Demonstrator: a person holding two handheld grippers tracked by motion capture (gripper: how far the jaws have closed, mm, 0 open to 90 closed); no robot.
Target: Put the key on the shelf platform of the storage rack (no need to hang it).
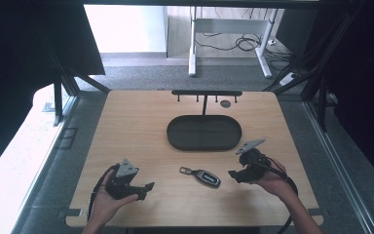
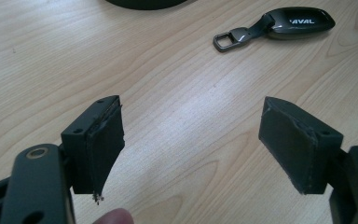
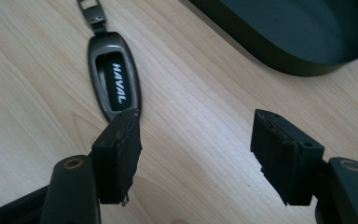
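1 word can be read in the scene: "HAVAL", in white capitals on the dark window of the key fob (image 3: 115, 84). In the right gripper view the whole word runs along the fob's length; in the left gripper view the fob (image 2: 300, 22) shows the letters "AVAL", the first one cut off by the curve of the case. A grey metal loop (image 2: 229, 38) hangs from the fob's narrow end.

The fob lies flat on the wooden table (image 1: 141, 126), between the 2 grippers. It sits just ahead of the right gripper (image 3: 196, 154), off its left jaw, whose tip overlaps the fob's near end in that view; nothing lies between the 2 jaws, which stand apart over bare wood. From the left gripper (image 2: 191, 144) the fob lies well ahead and toward its right jaw. Those jaws stand wide, with nothing between them.

Both hands (image 1: 108, 204) hold their grippers low over the near part of the table, jaws pointing inward toward the fob. The black oval tray (image 1: 175, 139) lies beyond the right jaws.
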